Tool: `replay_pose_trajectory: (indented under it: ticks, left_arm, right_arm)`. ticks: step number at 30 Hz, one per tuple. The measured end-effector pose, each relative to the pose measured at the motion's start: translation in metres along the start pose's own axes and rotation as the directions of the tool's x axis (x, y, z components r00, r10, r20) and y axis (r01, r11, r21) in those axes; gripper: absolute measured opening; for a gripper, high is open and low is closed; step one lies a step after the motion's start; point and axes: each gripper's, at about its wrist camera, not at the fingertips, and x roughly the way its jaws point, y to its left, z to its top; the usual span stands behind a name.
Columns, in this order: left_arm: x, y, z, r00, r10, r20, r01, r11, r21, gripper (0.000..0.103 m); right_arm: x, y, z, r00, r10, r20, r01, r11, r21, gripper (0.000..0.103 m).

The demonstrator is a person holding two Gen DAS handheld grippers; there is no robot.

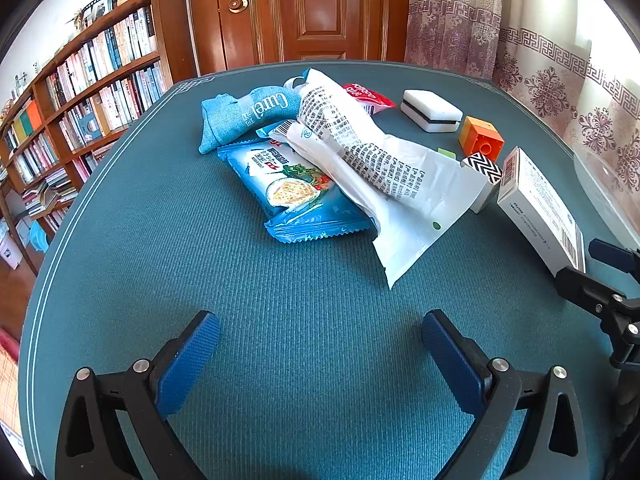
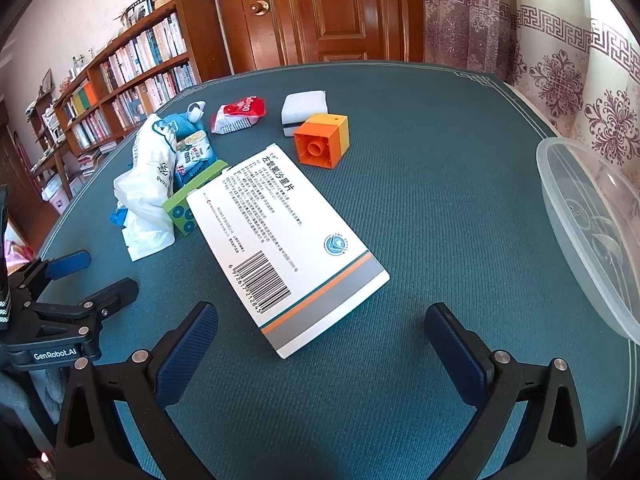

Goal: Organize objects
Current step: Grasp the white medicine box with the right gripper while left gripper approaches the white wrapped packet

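Teal cloth covers the bench (image 1: 160,240), packets and boxes scattered beside a clear tub (image 2: 580,216), likely their destination, while both claws, left (image 1: 320,354) and right (image 2: 322,354), hover released, grasping nothing.

Orange block (image 2: 322,140), black-and-white zigzag box (image 1: 484,168) (chevrons), teal ribbed table mat (image 1: 280,300).
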Motion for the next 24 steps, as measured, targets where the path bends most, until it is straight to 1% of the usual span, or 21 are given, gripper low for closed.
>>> replay_pose_trajectory:
  ticks: [4, 9, 11, 12, 14, 15, 17, 18, 24]
  left_arm:
    - [-0.002, 0.002, 0.000, 1.000, 0.006, 0.000, -0.006, 1.000, -0.001, 0.103]
    - [-0.003, -0.002, -0.001, 1.000, 0.031, 0.005, -0.031, 1.000, -0.004, 0.103]
    - [-0.003, -0.004, 0.000, 0.999, 0.040, 0.008, -0.040, 0.999, 0.001, 0.103]
    - [-0.003, -0.004, 0.000, 0.999, 0.039, 0.007, -0.039, 0.999, 0.000, 0.103]
    - [-0.002, -0.003, 0.001, 1.000, 0.026, 0.001, -0.026, 1.000, -0.010, 0.103]
    - [-0.001, -0.002, 0.001, 1.000, 0.022, -0.001, -0.022, 1.000, -0.013, 0.103]
    - [-0.001, -0.003, 0.001, 1.000, 0.024, -0.001, -0.024, 1.000, -0.012, 0.103]
    - [-0.001, -0.003, 0.001, 1.000, 0.023, -0.001, -0.023, 1.000, -0.012, 0.103]
    - [0.001, -0.004, 0.003, 1.000, 0.023, -0.011, -0.023, 1.000, -0.021, 0.103]
  right_arm:
    - [-0.005, 0.007, 0.012, 0.999, -0.010, 0.047, 0.013, 0.997, -0.070, 0.103]
    - [0.003, 0.011, 0.027, 0.998, 0.011, 0.069, -0.002, 0.993, -0.120, 0.103]
    - [0.007, 0.012, 0.032, 0.997, 0.007, 0.073, 0.004, 0.991, -0.137, 0.101]
    - [0.008, 0.014, 0.033, 0.997, 0.014, 0.073, -0.003, 0.989, -0.145, 0.098]
    - [0.012, 0.013, 0.036, 0.997, 0.035, 0.072, -0.024, 0.987, -0.157, 0.097]
    - [0.013, 0.013, 0.036, 0.997, 0.048, 0.068, -0.036, 0.986, -0.163, 0.094]
    - [0.017, 0.013, 0.034, 0.997, 0.069, 0.045, -0.061, 0.985, -0.162, 0.085]
    - [0.019, 0.012, 0.032, 0.996, 0.082, 0.032, -0.076, 0.985, -0.155, 0.077]
    - [0.012, 0.007, 0.020, 0.995, 0.089, 0.036, -0.084, 0.989, -0.123, 0.066]
